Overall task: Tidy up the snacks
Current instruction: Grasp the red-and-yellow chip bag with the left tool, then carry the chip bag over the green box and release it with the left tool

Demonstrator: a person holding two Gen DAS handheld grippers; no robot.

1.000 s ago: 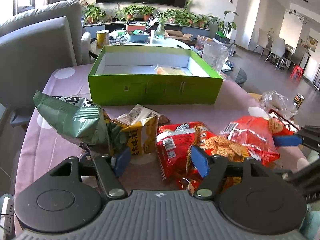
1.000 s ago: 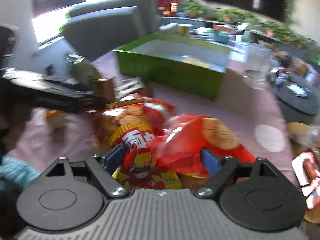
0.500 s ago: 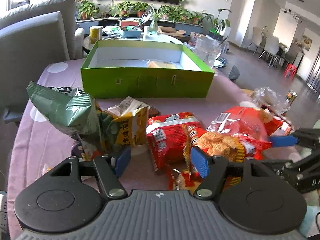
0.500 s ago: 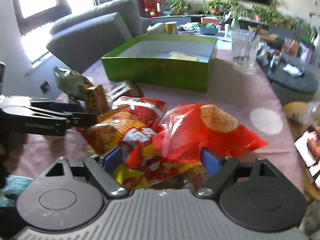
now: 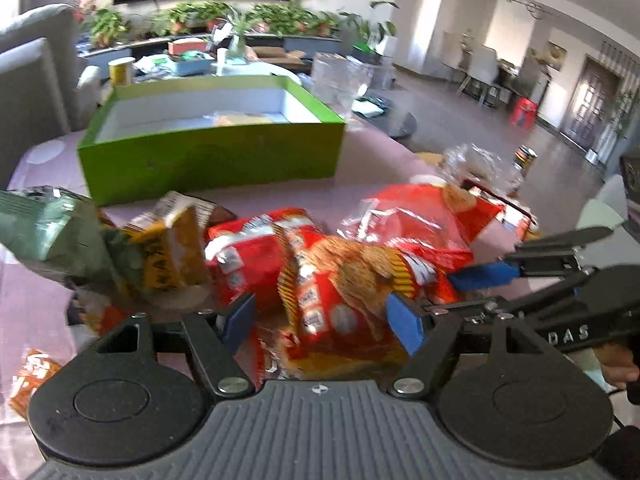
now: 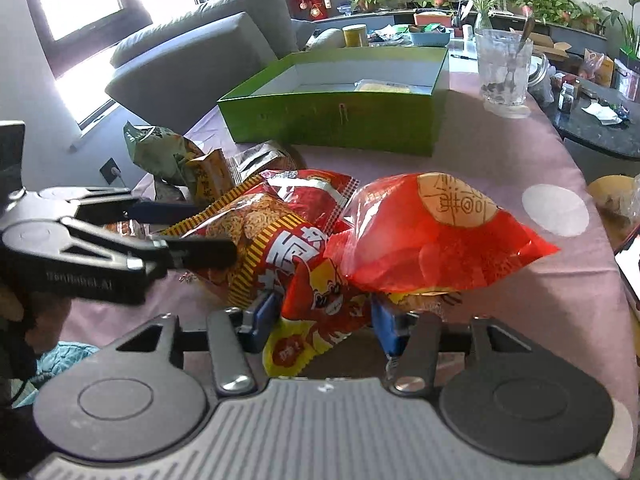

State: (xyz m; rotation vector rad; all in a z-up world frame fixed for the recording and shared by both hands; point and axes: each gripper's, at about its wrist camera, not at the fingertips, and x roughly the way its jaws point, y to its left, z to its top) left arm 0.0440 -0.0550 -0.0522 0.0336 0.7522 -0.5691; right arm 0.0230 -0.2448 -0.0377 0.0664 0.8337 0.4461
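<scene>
On the left of the counter (image 6: 500, 148), which has a pink cloth, lies a crumpled green snack bag (image 5: 52, 232), and just beside it a yellow snack packet (image 5: 172, 252). Behind them stands the green box (image 5: 208, 156), open on top, with one pale yellow packet (image 6: 384, 87) flat inside it.

The left gripper (image 5: 322, 322) is about half open; its blue pads stand on both sides of a red striped noodle-snack bag (image 5: 340, 292), but I cannot tell if they press on it.

More to the right, a red transparent bag of round crackers (image 6: 432, 240) rests partly on the striped bag. The right gripper (image 6: 324, 322) has narrowed its jaws on the lower end of the striped bag, and the pads seem to pinch it. A glass jug (image 6: 504, 72) stands near the box's right corner.
</scene>
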